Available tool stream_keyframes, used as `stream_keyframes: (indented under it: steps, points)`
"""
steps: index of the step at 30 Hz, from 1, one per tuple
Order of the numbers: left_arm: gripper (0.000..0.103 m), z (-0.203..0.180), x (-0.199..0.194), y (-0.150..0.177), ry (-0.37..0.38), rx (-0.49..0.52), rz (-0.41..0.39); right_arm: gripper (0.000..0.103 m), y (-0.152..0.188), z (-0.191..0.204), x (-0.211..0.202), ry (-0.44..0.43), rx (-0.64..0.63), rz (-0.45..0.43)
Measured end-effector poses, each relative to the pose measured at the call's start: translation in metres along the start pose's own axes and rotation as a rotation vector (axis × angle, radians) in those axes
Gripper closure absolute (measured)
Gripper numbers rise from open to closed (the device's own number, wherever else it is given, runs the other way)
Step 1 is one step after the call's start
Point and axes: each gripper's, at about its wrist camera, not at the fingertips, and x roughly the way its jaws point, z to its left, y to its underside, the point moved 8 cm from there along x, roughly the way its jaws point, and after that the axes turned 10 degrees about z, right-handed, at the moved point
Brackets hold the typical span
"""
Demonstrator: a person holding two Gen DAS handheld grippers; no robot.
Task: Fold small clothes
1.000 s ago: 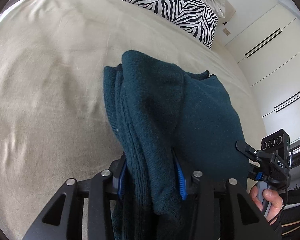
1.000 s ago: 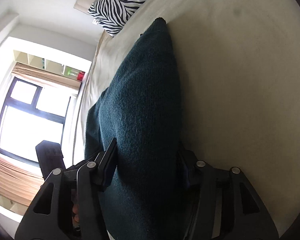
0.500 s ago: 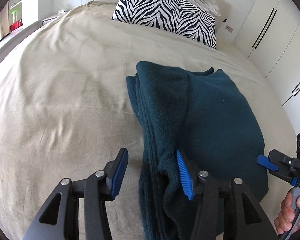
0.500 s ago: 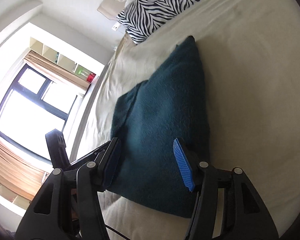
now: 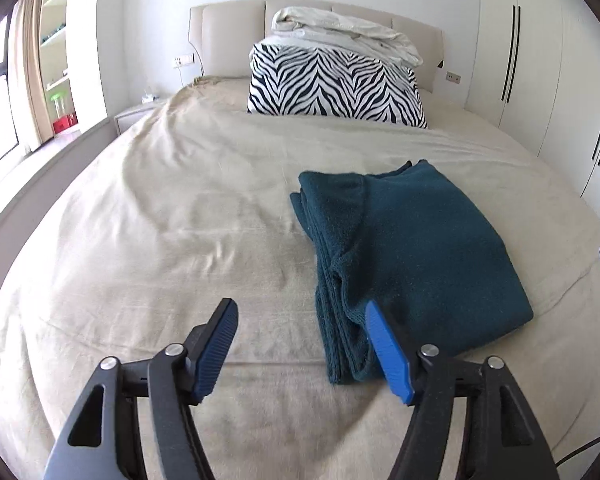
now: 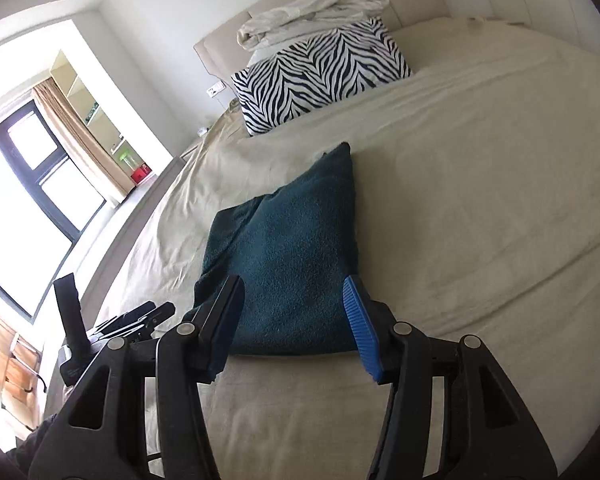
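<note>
One dark teal knitted garment (image 5: 412, 256) lies folded into a rough rectangle on the bed (image 5: 172, 240), its stacked layered edges showing along the side nearest the left gripper (image 5: 300, 334). Two grippers are in view, each with two fingers carrying blue ribbed pads; the left gripper's fingers are spread apart and grasp nothing, its right finger (image 5: 388, 352) overlapping the near corner of the garment in the view, though whether it touches cannot be told. From the other camera the right gripper (image 6: 292, 316) is likewise released, fingers wide, with the near edge of the garment (image 6: 288, 276) showing between them. The bed is covered by one beige, lightly wrinkled sheet. At its head stands one zebra-striped pillow (image 5: 336, 84), and on top of that one crumpled white duvet (image 5: 340, 34), both against a padded beige headboard (image 5: 228, 40). White wardrobe doors (image 5: 540, 64) with thin black handles line one side of the room; on the opposite side are a dark-framed window (image 6: 32, 192), a tan curtain (image 6: 80, 140) and open white shelves (image 6: 96, 108)
</note>
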Motion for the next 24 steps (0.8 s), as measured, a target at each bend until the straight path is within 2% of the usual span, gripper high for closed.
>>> stream_keyframes:
  steps: [1,2,4,6,7,9,11,13,15,17,19,22,24]
  points:
    - [0.008,0.000,-0.023,0.000,-0.024,0.013,-0.060,0.037,-0.002,0.009,-0.016,0.034,-0.034,-0.049]
    - [0.001,-0.002,-0.046,-0.001,-0.046,0.024,-0.128,0.032,-0.003,0.019,-0.035,0.062,-0.064,-0.106]
    - [0.000,-0.005,-0.092,-0.002,-0.082,0.047,-0.256,0.008,-0.003,0.035,-0.074,0.107,-0.112,-0.230]
    - [0.000,-0.007,-0.125,-0.004,-0.129,0.057,-0.319,0.001,0.001,0.052,-0.113,0.118,-0.142,-0.360]
    - [0.000,-0.007,-0.138,-0.005,-0.151,0.050,-0.326,0.000,0.002,0.059,-0.130,0.126,-0.157,-0.413]
    - [0.000,-0.009,-0.159,-0.007,-0.149,0.042,-0.329,0.000,0.004,0.072,-0.157,0.164,-0.201,-0.464]
    - [0.000,-0.008,-0.179,-0.008,-0.137,0.012,-0.343,0.000,0.006,0.085,-0.176,0.164,-0.244,-0.471]
    - [0.000,-0.006,-0.192,-0.005,-0.130,-0.032,-0.321,0.000,0.010,0.097,-0.195,0.137,-0.254,-0.465]
    - [0.000,-0.007,-0.194,-0.004,-0.123,-0.033,-0.292,0.000,0.014,0.104,-0.210,0.121,-0.240,-0.454]
    - [0.000,-0.003,-0.188,-0.002,-0.156,-0.052,-0.257,0.000,0.019,0.107,-0.218,0.137,-0.220,-0.415]
    - [0.000,0.000,-0.176,0.005,-0.170,-0.086,-0.192,0.000,0.022,0.103,-0.209,0.184,-0.207,-0.353]
    - [0.000,-0.001,-0.151,0.021,-0.119,-0.147,-0.087,0.000,0.031,0.092,-0.190,0.230,-0.175,-0.261]
    - [0.000,-0.004,-0.133,0.034,-0.114,-0.158,-0.023,0.000,0.039,0.081,-0.173,0.270,-0.143,-0.196]
